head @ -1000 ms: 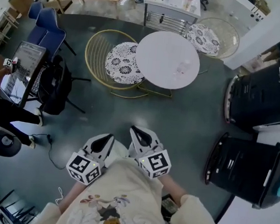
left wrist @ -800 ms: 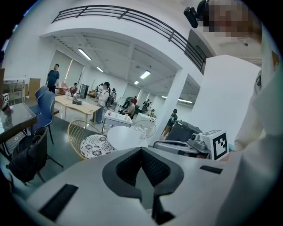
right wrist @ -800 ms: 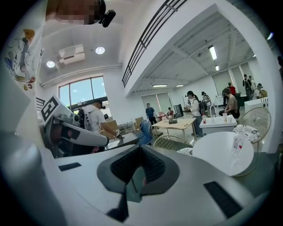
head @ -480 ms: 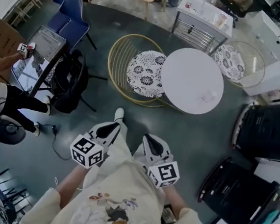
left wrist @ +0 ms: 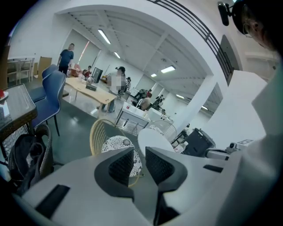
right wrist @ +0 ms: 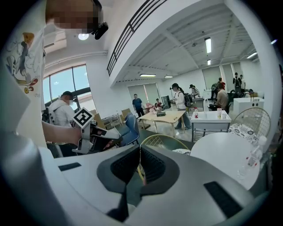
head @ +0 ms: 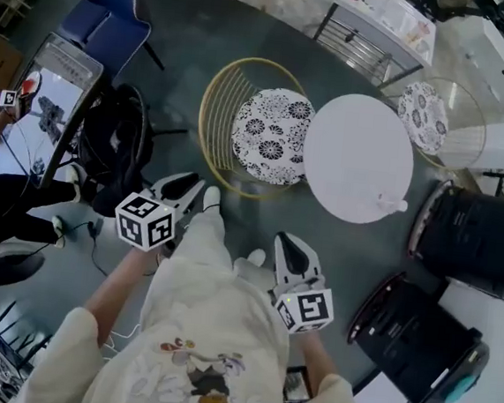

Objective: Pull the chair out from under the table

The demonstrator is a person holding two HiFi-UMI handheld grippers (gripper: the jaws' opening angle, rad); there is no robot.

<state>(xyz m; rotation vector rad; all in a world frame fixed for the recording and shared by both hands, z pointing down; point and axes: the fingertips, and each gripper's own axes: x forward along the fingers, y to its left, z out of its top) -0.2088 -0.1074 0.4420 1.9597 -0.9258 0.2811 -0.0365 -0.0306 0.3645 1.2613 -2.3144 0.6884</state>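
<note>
A gold wire chair with a black-and-white patterned cushion stands tucked against the round white table. My left gripper is out in front of me, just short of the chair's near rim and not touching it. Its jaws are opening, with a narrow gap and nothing between them. In the left gripper view, the left gripper points at the chair and table. My right gripper hangs lower right, shut and empty. The right gripper also faces the chair.
A second wire chair stands beyond the table. A small bottle lies on the table's near edge. Two black bins stand at the right. At the left are a black backpack, blue chairs and a person's hand.
Both grippers have moved forward toward the chair, the left one farther and to the left. The left jaws have parted slightly. The right jaws stay together.
</note>
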